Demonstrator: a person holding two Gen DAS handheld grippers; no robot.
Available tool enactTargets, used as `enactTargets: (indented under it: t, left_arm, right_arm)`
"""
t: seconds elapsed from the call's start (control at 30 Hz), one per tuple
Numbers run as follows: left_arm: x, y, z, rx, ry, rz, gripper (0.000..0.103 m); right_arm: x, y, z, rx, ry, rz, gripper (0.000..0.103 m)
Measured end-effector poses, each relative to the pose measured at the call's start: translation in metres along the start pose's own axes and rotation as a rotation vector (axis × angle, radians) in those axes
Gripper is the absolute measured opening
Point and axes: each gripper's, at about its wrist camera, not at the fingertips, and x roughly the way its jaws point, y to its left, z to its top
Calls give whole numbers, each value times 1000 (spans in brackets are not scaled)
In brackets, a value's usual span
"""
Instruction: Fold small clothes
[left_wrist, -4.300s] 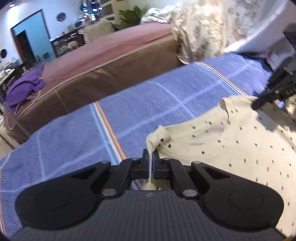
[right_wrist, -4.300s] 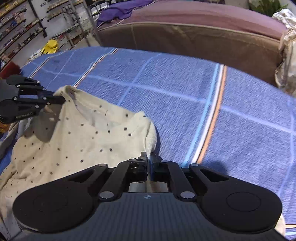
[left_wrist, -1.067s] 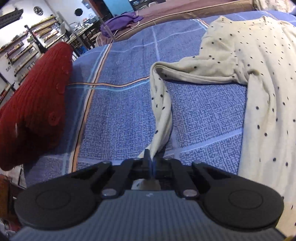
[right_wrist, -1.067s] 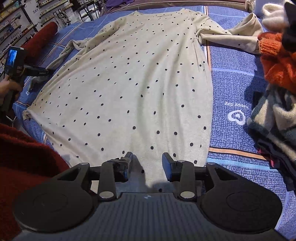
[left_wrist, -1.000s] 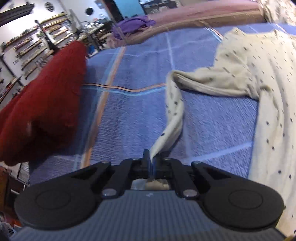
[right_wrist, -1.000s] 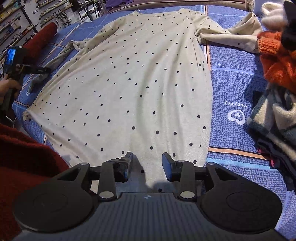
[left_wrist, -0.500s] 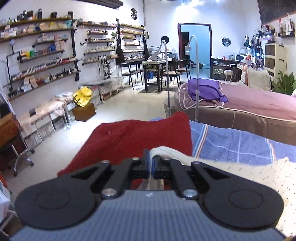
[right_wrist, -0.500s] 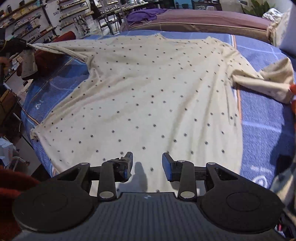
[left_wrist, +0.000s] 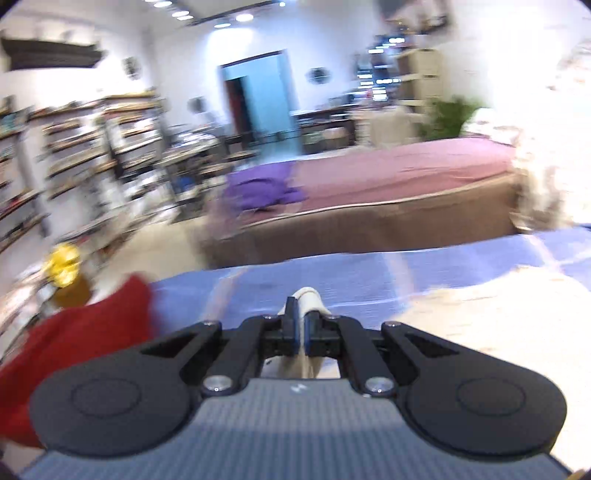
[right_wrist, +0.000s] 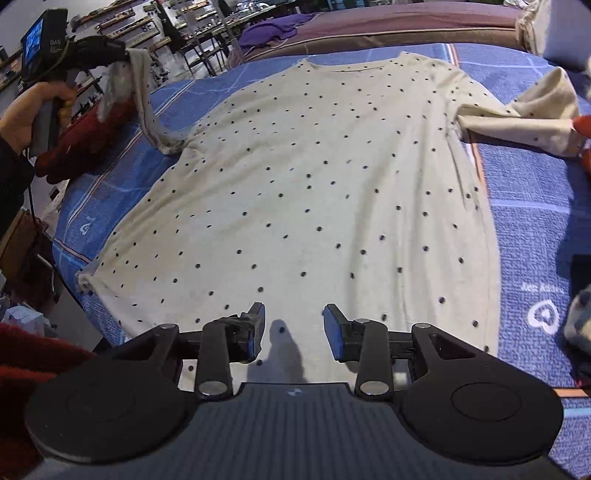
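Observation:
A cream dotted shirt (right_wrist: 314, 177) lies spread flat, neck away from me, on the blue checked bedspread (right_wrist: 535, 229). My left gripper (left_wrist: 302, 323) is shut on the end of its left sleeve (left_wrist: 308, 297); in the right wrist view that gripper (right_wrist: 122, 55) holds the sleeve (right_wrist: 147, 107) lifted above the bed's left edge. The right sleeve (right_wrist: 524, 114) lies crumpled at the far right. My right gripper (right_wrist: 293, 326) is open and empty, hovering over the shirt's hem.
A red knitted garment (right_wrist: 85, 136) lies at the bed's left edge, also in the left wrist view (left_wrist: 74, 350). A pile of other clothes (right_wrist: 581, 317) sits at the right edge. A brown bed (left_wrist: 369, 206) with a purple cloth (left_wrist: 262, 188) stands beyond.
My left gripper has swung the held sleeve up and rightward, toward the shirt's body; its view is motion-blurred. My right gripper stays open over the hem.

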Motion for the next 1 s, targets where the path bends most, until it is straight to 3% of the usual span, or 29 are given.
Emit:
enactTargets:
  t: [0.1,0.17,0.2,0.23,0.37,0.43,0.53,0.77,0.9,1.0]
  left_arm:
    - [10,-86,-10,62,42,-162,8]
    - [14,-138,-31,117,85,-202,36]
    - [15,-159,-42,150,110,-217,61]
    - [14,-178,-56,183,130,-245,69]
    - [-4,-214,-102,278,190,-322,72]
    - [-14,-209,-119,274,219,-322,83]
    - [-23,-173,-130,194,228,-285,90]
    - [-22,-69,-134,79,291,-61,91]
    - [-26,-40,-150,-16,318,-54,91]
    - [-21,-42,-162,-7,350,-53,91]
  right_arm:
    - [-10,-10,-3,36,-28,-32,62]
    - [-17,-15,-4,54,-47,-49,62]
    - [-21,-19,-5,63,-55,-58,63]
    - [-24,-21,-5,69,-59,-66,63]
    - [-29,-32,-7,79,-56,-95,64]
    - [-27,-38,-4,81,-56,-110,64]
    - [-22,-43,7,88,-81,-117,64]
    - [7,-25,60,20,-156,-45,63]
    - [43,27,96,-233,-177,-23,62]
    - [85,66,112,-449,-181,-58,57]
